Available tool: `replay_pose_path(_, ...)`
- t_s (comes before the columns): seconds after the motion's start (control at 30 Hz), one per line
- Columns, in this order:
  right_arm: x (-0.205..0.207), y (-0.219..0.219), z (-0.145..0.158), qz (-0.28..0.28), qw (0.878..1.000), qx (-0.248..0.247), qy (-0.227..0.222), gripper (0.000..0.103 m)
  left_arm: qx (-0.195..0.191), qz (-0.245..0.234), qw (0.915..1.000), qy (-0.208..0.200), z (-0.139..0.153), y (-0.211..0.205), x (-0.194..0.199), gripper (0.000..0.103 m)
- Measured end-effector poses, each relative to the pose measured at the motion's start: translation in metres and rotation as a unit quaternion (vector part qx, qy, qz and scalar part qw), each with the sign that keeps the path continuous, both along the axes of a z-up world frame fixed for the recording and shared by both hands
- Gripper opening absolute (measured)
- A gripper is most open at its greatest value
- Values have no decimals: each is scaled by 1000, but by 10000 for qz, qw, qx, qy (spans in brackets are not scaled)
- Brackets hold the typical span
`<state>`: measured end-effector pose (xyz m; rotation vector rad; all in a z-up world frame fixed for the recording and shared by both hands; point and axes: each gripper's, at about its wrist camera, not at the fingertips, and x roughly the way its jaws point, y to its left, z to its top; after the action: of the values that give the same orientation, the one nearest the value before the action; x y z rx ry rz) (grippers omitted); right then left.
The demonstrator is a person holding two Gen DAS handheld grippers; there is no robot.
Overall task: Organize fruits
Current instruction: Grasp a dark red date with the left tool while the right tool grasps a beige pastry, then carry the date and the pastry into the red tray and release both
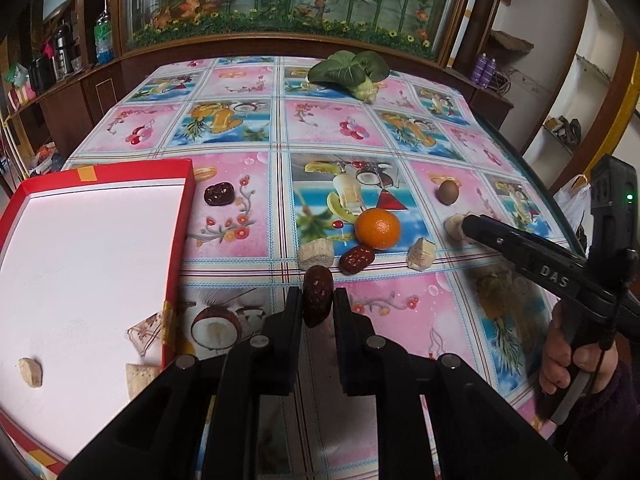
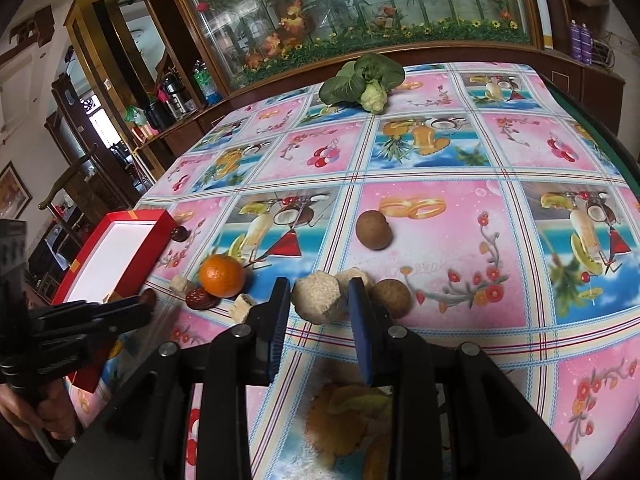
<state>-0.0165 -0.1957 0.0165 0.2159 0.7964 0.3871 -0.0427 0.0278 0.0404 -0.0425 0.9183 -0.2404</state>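
Note:
My left gripper (image 1: 317, 300) is shut on a dark red date (image 1: 317, 295), held just above the table beside the red box (image 1: 182, 236). The box's white inside holds one pale chunk (image 1: 31, 372). My right gripper (image 2: 319, 304) is shut on a pale beige chunk (image 2: 318, 297) near the table's middle. On the cloth lie an orange (image 1: 377, 228), another date (image 1: 357, 259), a third date (image 1: 219, 193), pale chunks (image 1: 315, 253) (image 1: 421, 254) and a brown round fruit (image 1: 447, 191). Two brown round fruits (image 2: 374, 229) (image 2: 394, 296) show in the right wrist view.
A leafy green vegetable (image 1: 352, 70) lies at the table's far edge. A dark wooden cabinet with a painted glass panel (image 1: 280, 4) stands behind the table. The table's right edge (image 1: 532, 168) drops off near shelves. A pale chunk (image 1: 138, 378) lies by the box's near corner.

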Motion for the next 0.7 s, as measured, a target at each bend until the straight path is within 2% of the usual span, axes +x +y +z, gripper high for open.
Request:
replay_pose_path(0.23,-2,3,1,-154,9998,-138,-62,32,121,44,9993,-347,14,2,-14,14)
replay_pose_path(0.33,-5,12,4,-147,9999,62,5,32,215,125,9981,-563,24,8,-21,14)
replay_pose_path(0.43,-13,34,10,36,9997,235,-69,32,252,257,9968,-717,31,20,-27,14)
replay_pose_path(0.5,-17,52,12,225,9984,515,-39,32,277,347,9960,-778,34,27,-29,14)
replay_pose_path(0.7,-24,101,18,610,9963,592,-149,32,432,689,9929,-868,35,55,-34,14)
